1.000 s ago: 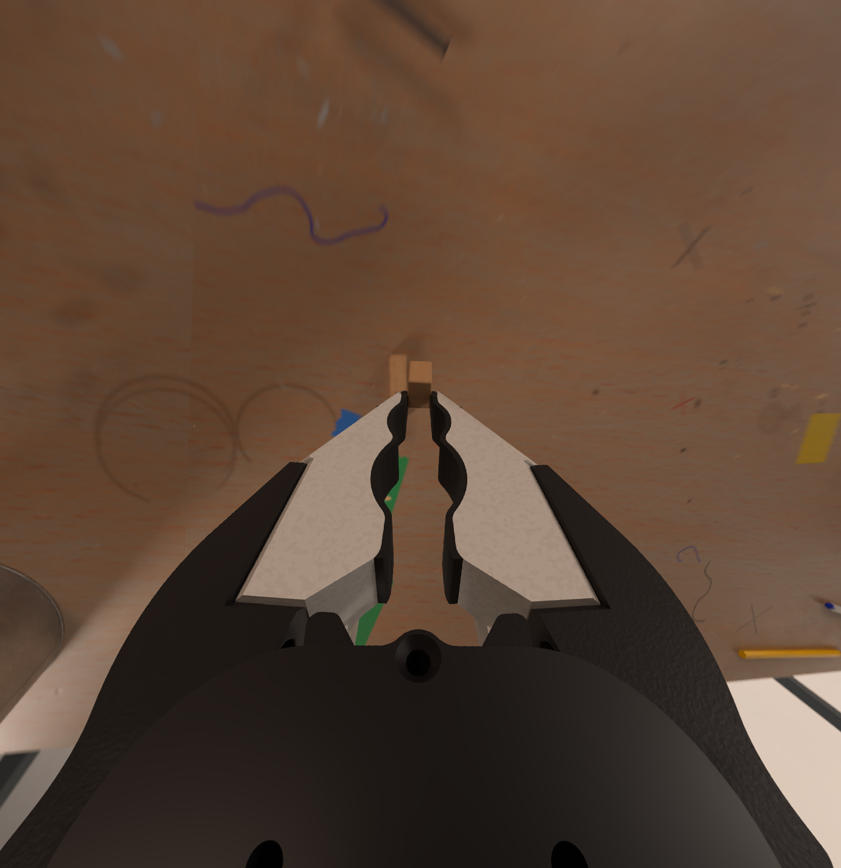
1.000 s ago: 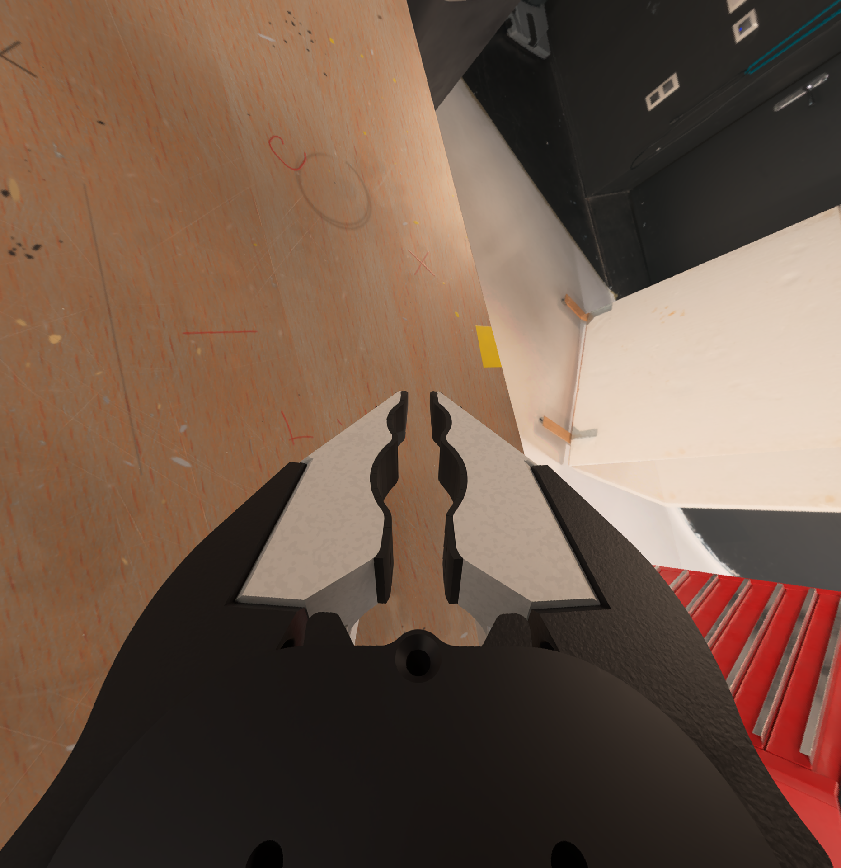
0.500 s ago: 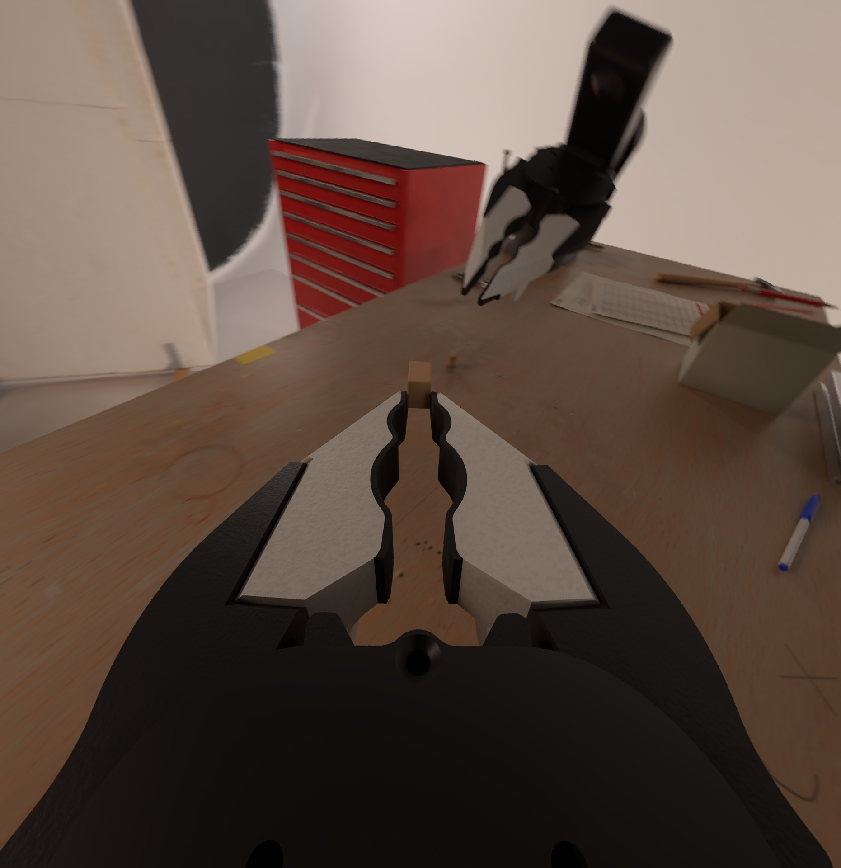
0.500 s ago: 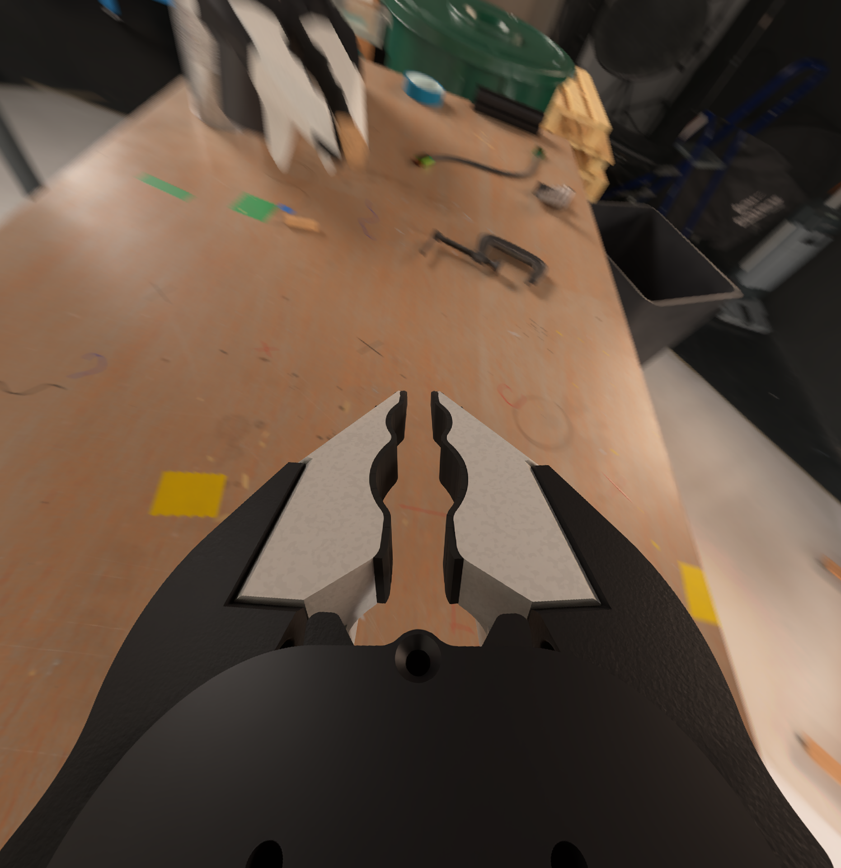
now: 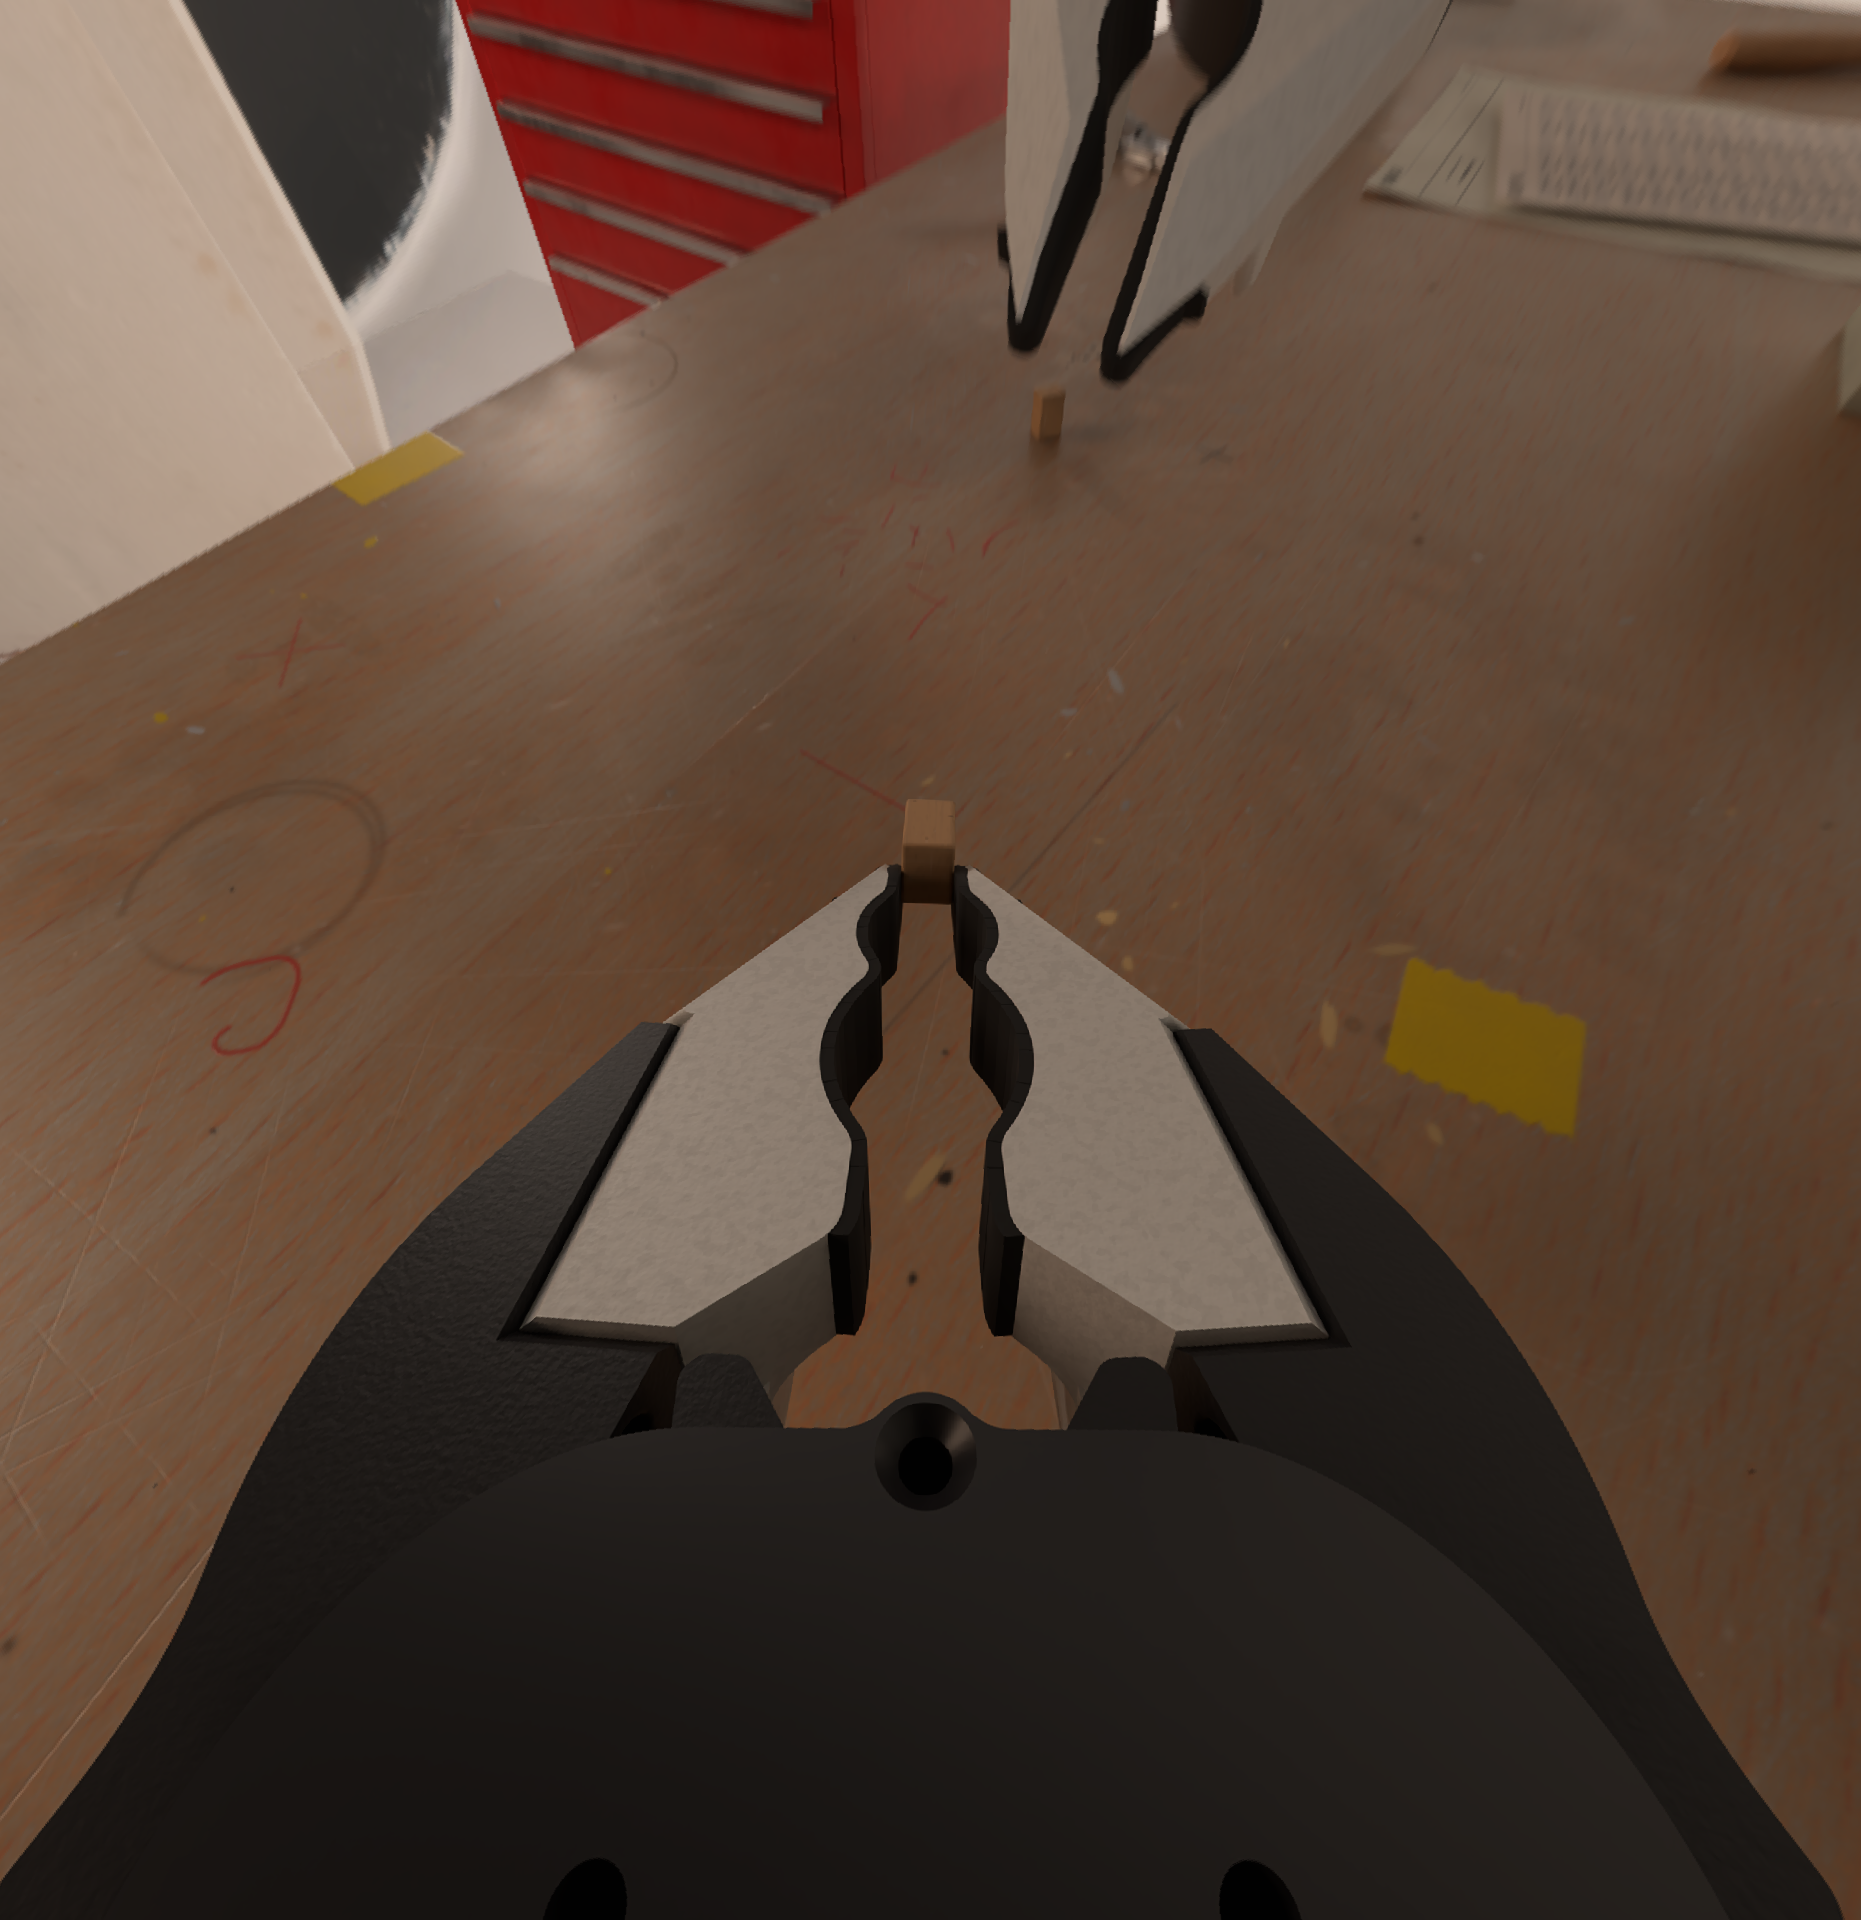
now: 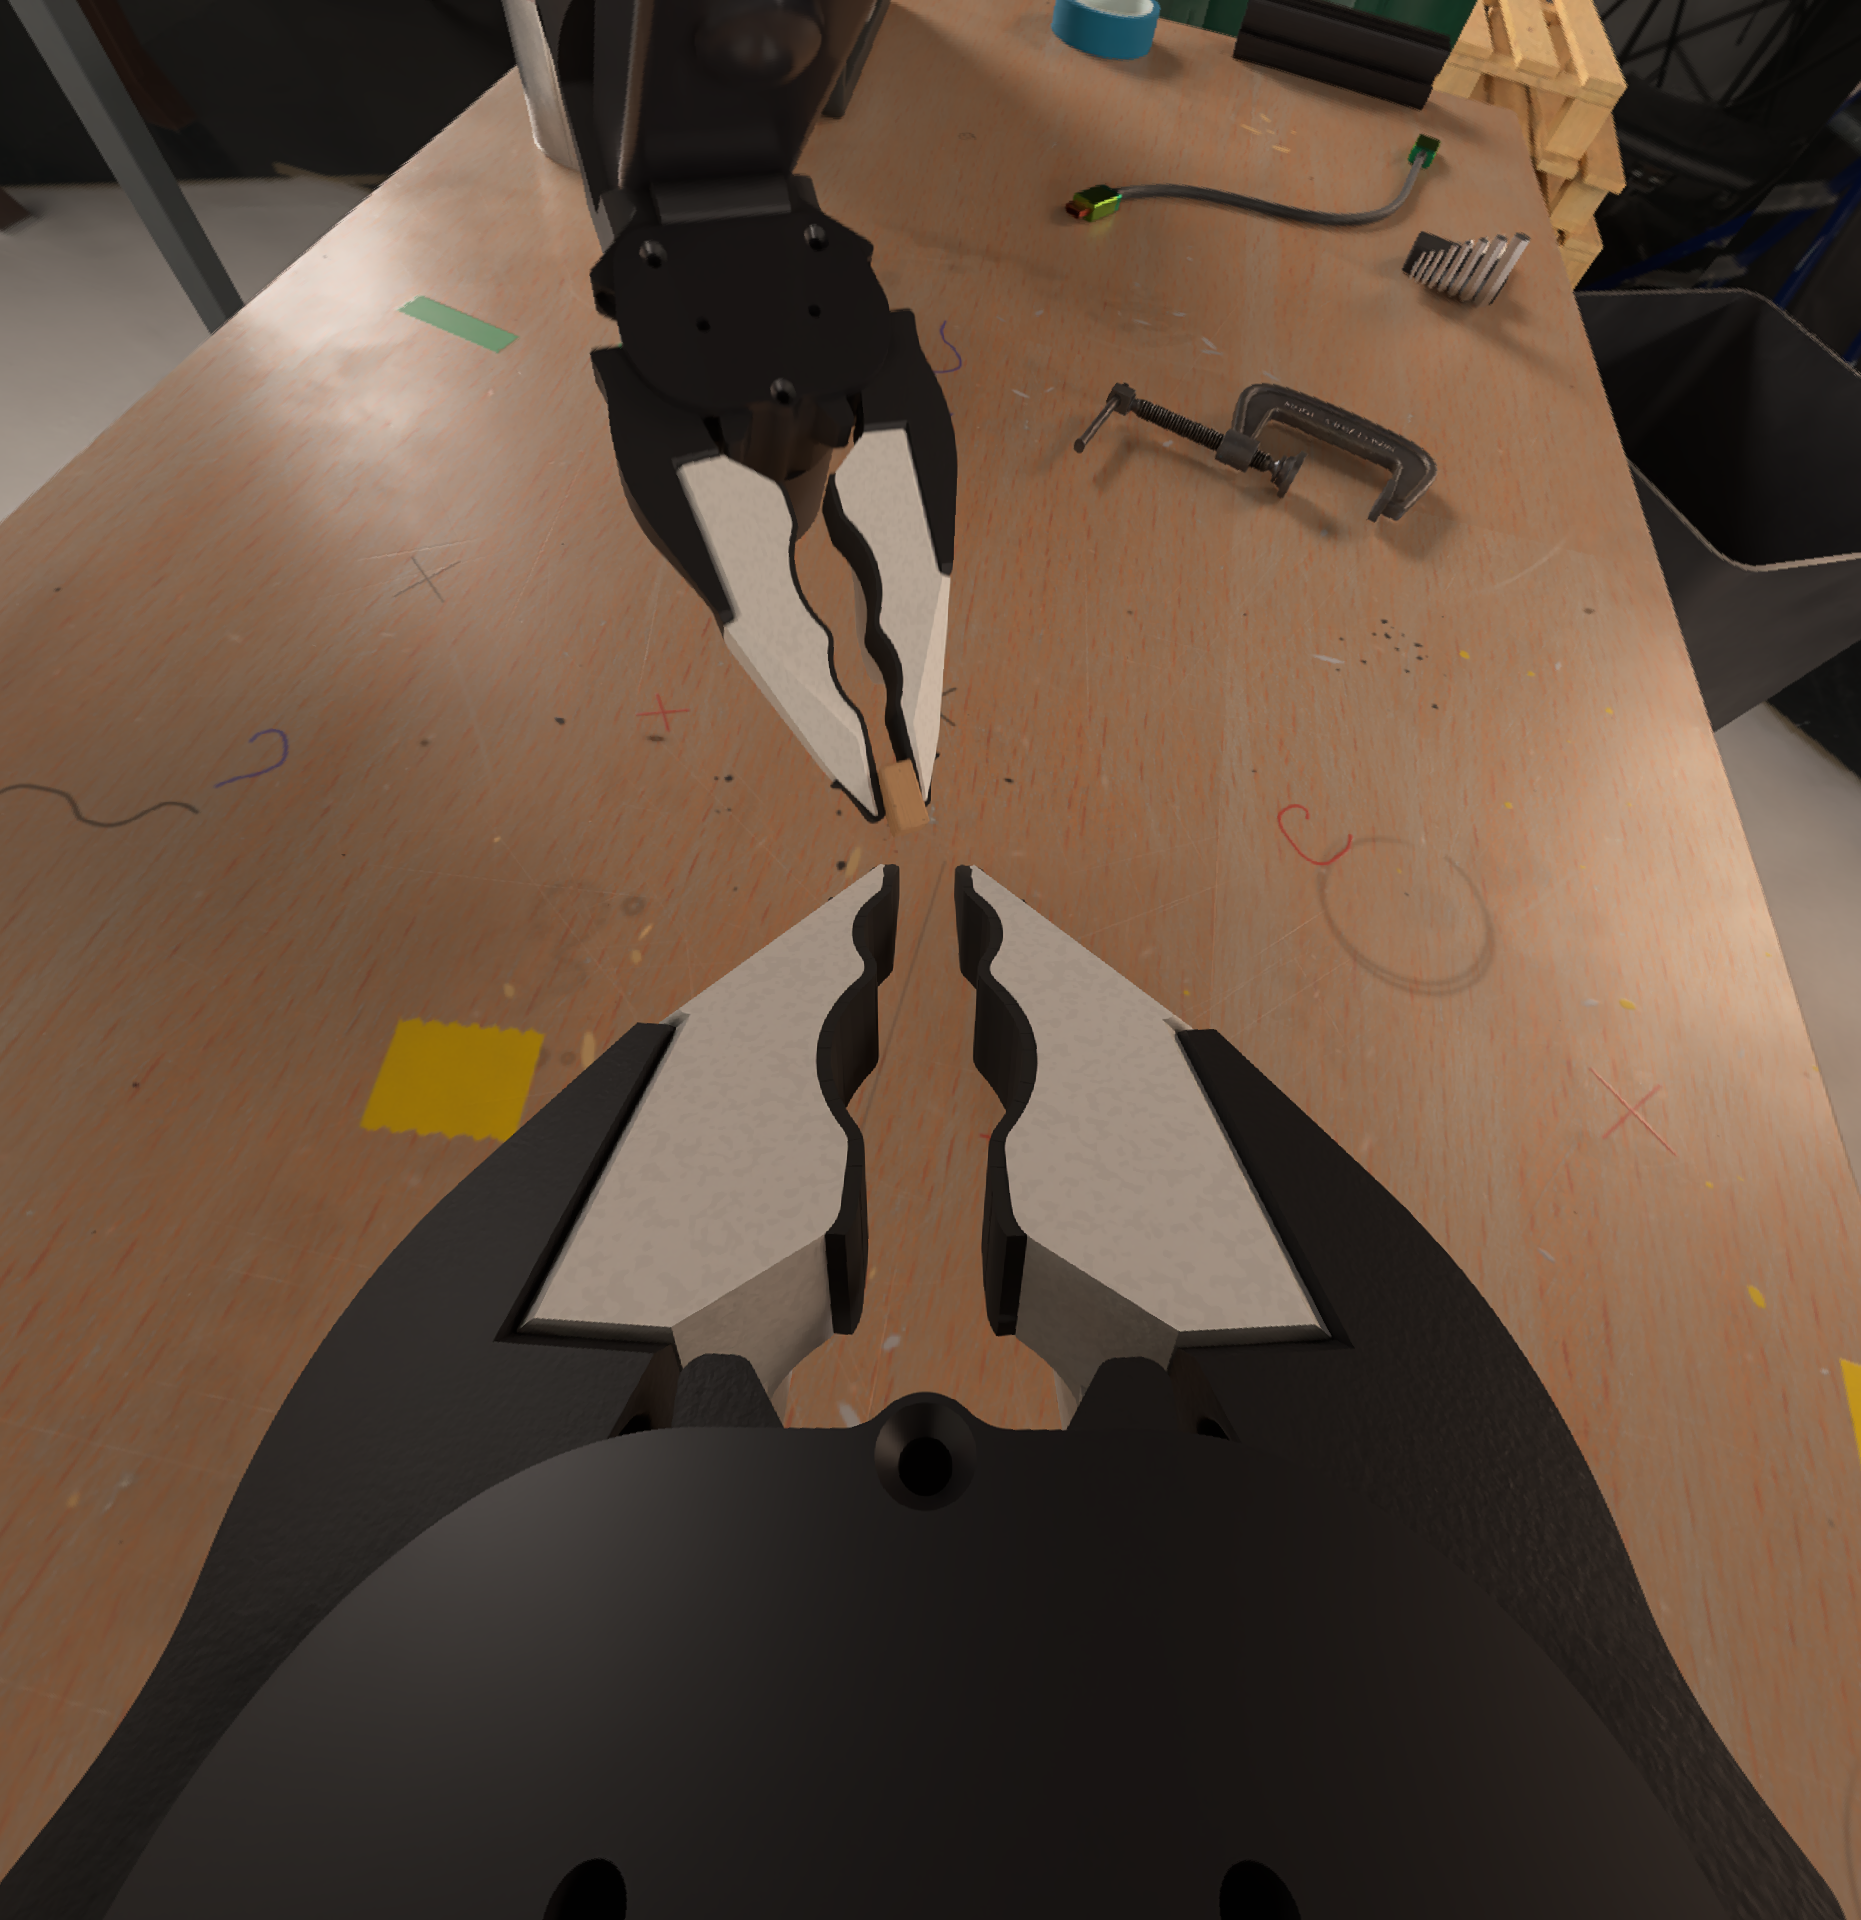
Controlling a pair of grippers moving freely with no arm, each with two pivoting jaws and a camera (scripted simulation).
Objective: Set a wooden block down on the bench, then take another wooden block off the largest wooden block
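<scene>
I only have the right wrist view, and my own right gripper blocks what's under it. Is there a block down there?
Observer: Yes. A small wooden block stands upright on the bench, close under the right gripper.
Operator: Am I touching it?
Observer: No. A gap shows between the tips and the block, and the jaws are slightly apart and empty.
Operator: What's behind me?
Observer: A red drawer cabinet, beyond the bench edge.
</scene>
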